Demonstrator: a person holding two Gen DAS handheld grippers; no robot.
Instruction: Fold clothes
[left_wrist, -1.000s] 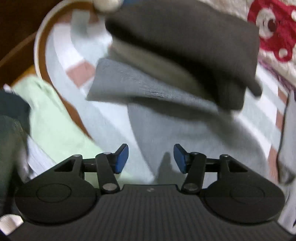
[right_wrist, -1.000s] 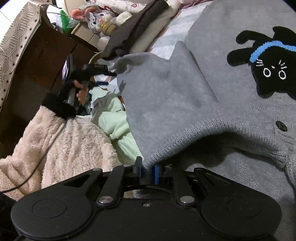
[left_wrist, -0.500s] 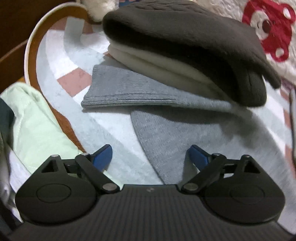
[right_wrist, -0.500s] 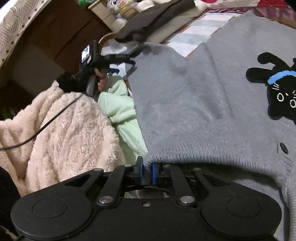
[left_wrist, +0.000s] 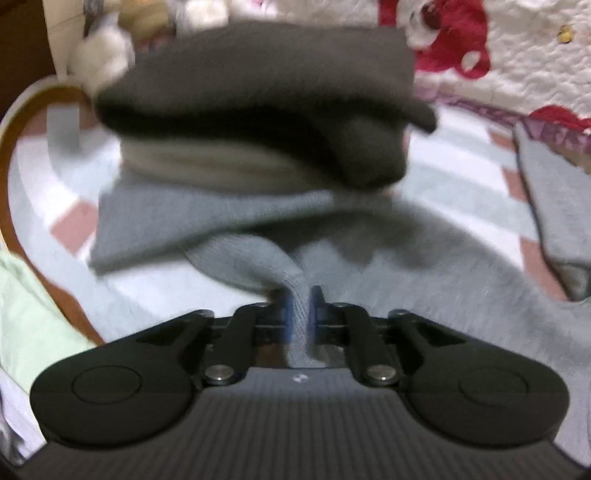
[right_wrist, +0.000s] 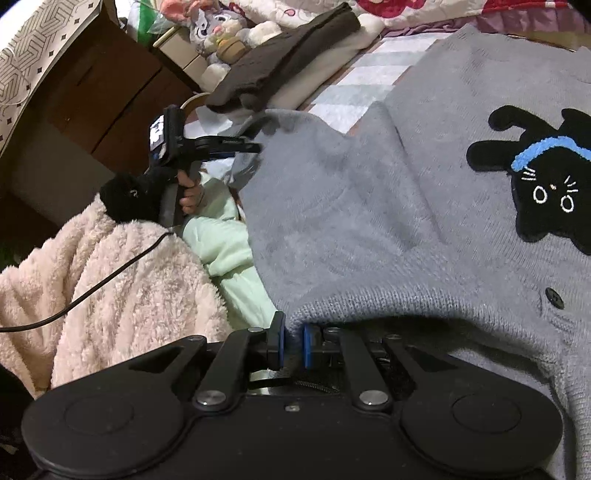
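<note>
Cardigan (right_wrist: 369, 206) edge between fingers of left gripper (left_wrist: 298, 308) and right gripper (right_wrist: 293, 345).

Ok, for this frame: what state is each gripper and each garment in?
left gripper: shut on a pinch of the grey cardigan.
right gripper: shut on the cardigan's ribbed edge.
grey cardigan: spread on the bed, partly folded over, cat patch facing up.
dark sweater: folded, top of the pile.
cream garment: folded, under the dark sweater.
green garment: crumpled, unfolded.

Left wrist: close, blurred, probably facing folded pile (left_wrist: 258, 110); right wrist: low across grey cardigan (right_wrist: 406, 221); both share cardigan.
</note>
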